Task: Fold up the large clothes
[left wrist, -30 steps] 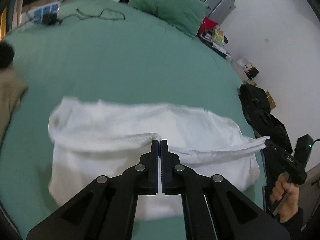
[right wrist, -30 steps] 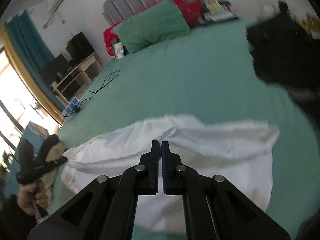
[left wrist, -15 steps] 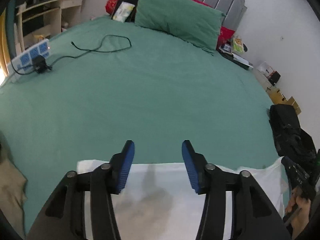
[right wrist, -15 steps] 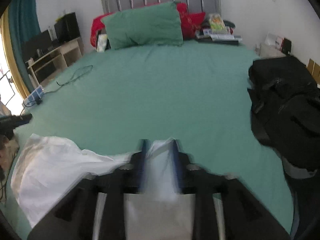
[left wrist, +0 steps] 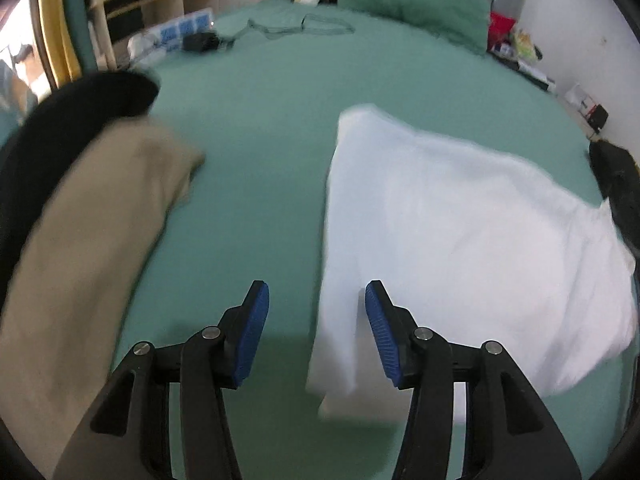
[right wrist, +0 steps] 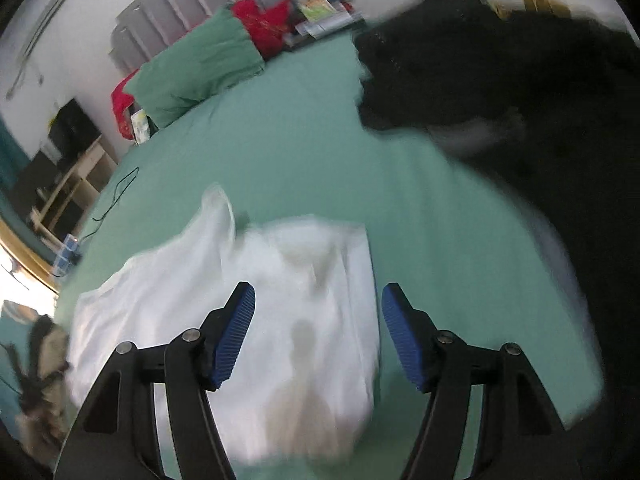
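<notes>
A white garment [left wrist: 460, 240] lies folded in a wide slab on the green bed sheet [left wrist: 256, 128]. My left gripper [left wrist: 316, 320] is open and empty, just above the garment's near left edge. In the right wrist view the same white garment [right wrist: 288, 300] lies under and ahead of my right gripper [right wrist: 318, 332], which is open and empty over its right part. Both views are motion-blurred.
A beige garment [left wrist: 88, 248] and a black one [left wrist: 72, 108] lie left of the white one. A black bag or clothing pile [right wrist: 520, 88] sits at the right. A green pillow [right wrist: 196, 68], a cable [left wrist: 304, 26] and a power strip [left wrist: 176, 34] lie at the far end.
Both grippers were shut on the white garment's edge a second ago. They let go, opened, and swung: the left now looks leftward, the right looks rightward. The garment lies flat.
</notes>
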A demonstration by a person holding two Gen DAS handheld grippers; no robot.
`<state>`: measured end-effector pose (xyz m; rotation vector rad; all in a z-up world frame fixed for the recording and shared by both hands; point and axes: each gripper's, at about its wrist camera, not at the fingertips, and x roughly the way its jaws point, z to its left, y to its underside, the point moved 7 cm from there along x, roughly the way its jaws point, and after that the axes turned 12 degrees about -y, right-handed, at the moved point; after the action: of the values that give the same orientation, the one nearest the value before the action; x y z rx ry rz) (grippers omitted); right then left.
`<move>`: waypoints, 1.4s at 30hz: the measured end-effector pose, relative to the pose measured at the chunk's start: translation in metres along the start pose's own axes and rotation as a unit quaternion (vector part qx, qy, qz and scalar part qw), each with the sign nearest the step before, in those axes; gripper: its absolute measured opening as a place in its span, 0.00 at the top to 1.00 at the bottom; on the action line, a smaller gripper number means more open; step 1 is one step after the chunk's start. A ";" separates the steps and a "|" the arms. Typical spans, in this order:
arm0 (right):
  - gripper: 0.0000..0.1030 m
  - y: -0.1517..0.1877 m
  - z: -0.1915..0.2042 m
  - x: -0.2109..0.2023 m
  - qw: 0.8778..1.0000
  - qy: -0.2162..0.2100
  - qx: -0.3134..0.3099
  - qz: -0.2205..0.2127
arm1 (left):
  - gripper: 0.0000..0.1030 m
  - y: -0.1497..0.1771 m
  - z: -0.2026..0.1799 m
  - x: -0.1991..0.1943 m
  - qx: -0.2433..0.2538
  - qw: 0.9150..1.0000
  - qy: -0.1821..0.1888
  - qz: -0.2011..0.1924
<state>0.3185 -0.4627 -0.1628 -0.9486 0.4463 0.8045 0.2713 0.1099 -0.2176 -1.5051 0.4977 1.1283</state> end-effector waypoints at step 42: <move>0.41 0.129 0.043 -0.119 0.999 0.021 -0.045 -0.010 | 0.53 0.151 0.069 -0.112 -0.011 0.997 0.074 0.002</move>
<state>0.1428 -0.4317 -0.1318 -1.0534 0.4399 0.7920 0.0728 0.1017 -0.1942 -1.6154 0.5909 1.0329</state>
